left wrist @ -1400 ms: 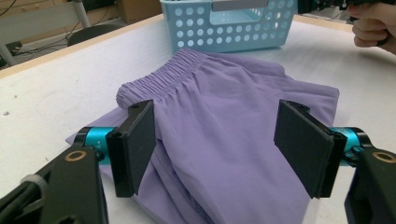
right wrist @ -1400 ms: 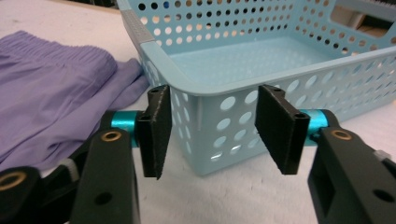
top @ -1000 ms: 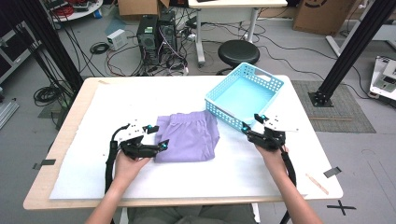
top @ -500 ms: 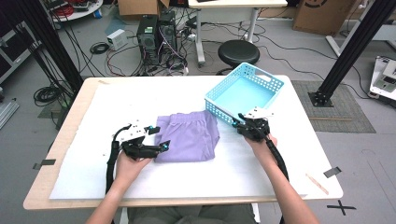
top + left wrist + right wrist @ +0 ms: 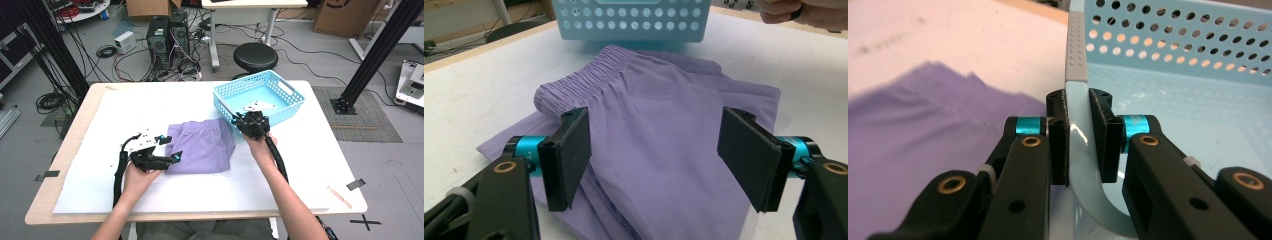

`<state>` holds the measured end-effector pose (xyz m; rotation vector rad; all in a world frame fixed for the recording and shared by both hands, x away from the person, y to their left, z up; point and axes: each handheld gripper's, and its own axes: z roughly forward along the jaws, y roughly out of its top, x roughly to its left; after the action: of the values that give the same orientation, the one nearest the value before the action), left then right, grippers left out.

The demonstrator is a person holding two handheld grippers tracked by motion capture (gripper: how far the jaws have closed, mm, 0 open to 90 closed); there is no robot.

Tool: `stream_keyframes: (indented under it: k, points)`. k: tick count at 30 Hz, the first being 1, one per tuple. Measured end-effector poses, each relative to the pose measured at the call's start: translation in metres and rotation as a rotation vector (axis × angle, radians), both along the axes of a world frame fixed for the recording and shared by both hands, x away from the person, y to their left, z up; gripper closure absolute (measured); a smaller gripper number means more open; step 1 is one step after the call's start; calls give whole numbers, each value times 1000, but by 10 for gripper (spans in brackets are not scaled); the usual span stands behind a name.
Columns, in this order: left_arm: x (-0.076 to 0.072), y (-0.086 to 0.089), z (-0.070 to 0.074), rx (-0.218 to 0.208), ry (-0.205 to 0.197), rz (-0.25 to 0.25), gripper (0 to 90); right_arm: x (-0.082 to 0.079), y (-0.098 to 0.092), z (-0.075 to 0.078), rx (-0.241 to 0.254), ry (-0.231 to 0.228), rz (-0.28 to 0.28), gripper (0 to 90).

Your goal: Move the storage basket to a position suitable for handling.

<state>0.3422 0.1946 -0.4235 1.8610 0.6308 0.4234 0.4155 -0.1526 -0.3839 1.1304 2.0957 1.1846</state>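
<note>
Folded purple shorts [image 5: 204, 146] lie on the white table cover, elastic waistband [image 5: 584, 82] toward the basket. My left gripper [image 5: 167, 148] stands open at the shorts' left edge, and the cloth [image 5: 659, 135] lies between and below its pads without being pinched. A light blue perforated basket [image 5: 287, 95] sits at the back right, empty inside. My right gripper [image 5: 242, 121] is shut on the basket's near left corner rim [image 5: 1077, 100], one pad outside the wall and one inside.
The table's white cover [image 5: 125, 107] is bare to the left and front. A wooden stick [image 5: 338, 196] and black tape [image 5: 355, 184] lie near the front right edge. A stool [image 5: 255, 56] and computer towers [image 5: 168, 35] stand on the floor behind the table.
My right gripper moved left along the basket and closed on its corner rim. The basket has shifted slightly left. The left gripper has stayed at the shorts' left edge.
</note>
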Motion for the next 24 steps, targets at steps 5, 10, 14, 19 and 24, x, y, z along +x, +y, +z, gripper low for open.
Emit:
stream_keyframes:
  k: [5, 10, 14, 19, 24]
  points:
    - [0, 2, 0, -1, -1, 1, 296, 1, 20, 8, 20, -13, -29, 805]
    - [0, 3, -1, 0, 1, 9, 296, 1, 50, 11, 44, -38, -68, 804]
    - [-1, 3, -2, 2, 0, 7, 296, 1, 70, 6, 43, -46, -83, 798]
    - [-2, 4, -2, -4, -2, 6, 296, 1, 75, 2, 73, -48, -1, 671]
    - [-1, 4, -2, -5, -4, 5, 296, -9, 56, 14, 69, -130, 111, 481]
